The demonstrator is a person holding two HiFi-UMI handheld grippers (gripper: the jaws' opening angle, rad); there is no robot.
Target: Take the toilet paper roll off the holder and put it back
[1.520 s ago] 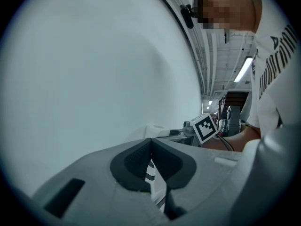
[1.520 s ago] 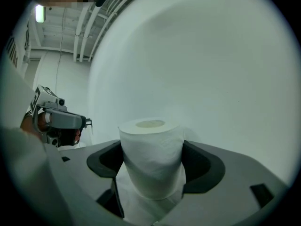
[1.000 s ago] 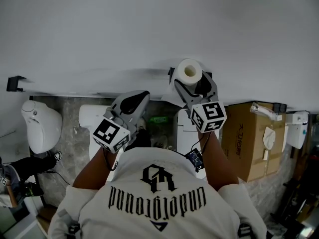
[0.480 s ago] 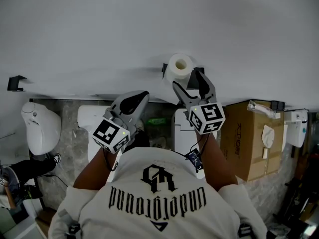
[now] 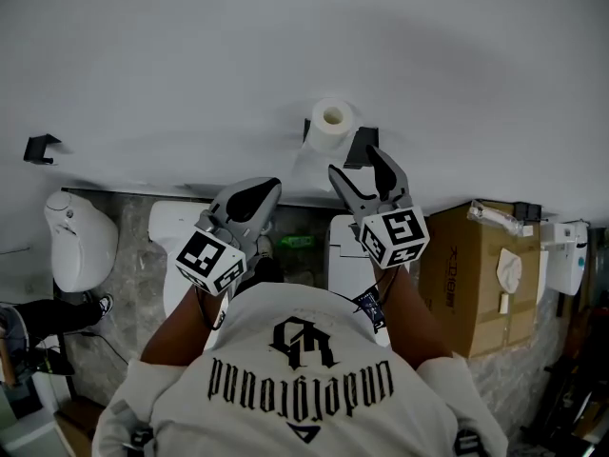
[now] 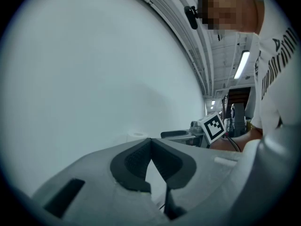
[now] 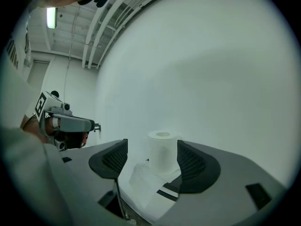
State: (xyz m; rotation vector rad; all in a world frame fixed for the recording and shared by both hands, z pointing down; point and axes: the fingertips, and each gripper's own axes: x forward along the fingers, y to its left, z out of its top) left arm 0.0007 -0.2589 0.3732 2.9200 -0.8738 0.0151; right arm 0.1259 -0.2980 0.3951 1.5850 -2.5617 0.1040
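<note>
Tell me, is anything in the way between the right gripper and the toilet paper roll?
No, nothing visible blocks it. The right gripper is open, and the toilet paper roll sits on its holder straight ahead of it, with only a bare gap between them.

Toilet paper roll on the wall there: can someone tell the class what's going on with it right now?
A person holds a gripper in each hand. The toilet paper roll sits on its black holder on the wall. The right gripper is open just in front of the roll, jaws apart and touching nothing. The left gripper is shut and empty, held off to the left, away from the roll.
</note>
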